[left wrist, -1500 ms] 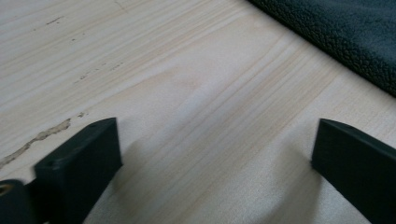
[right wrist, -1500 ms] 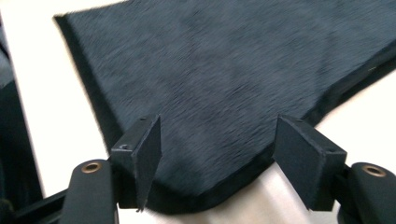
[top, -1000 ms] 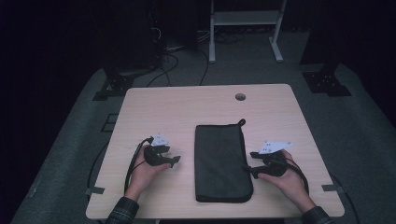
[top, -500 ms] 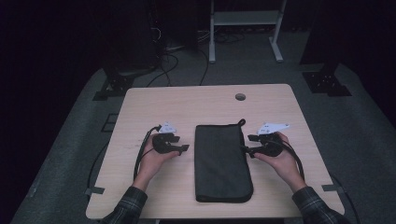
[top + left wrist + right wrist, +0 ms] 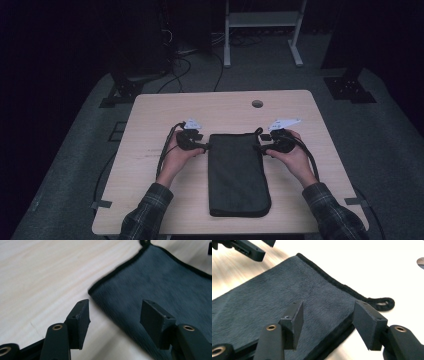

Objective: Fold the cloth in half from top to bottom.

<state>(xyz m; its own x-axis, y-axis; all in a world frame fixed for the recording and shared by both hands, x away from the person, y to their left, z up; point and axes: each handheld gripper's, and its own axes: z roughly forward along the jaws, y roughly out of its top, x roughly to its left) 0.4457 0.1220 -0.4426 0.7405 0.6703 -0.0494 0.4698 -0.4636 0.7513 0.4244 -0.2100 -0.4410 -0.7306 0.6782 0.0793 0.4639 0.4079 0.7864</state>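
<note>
High view | towel [image 5: 237, 172]: soft, light, limp | both my grippers [image 5: 200, 145] [image 5: 264, 146] spread, closing, empty | pinch far corners ahead of jaws.

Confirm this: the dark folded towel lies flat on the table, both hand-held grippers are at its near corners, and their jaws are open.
Not quite. The left hand-held gripper and right hand-held gripper are at the towel's far corners, by its hanging loop, as the high view shows. The rest holds: the towel lies flat on the table, and both pairs of jaws are open.
</note>
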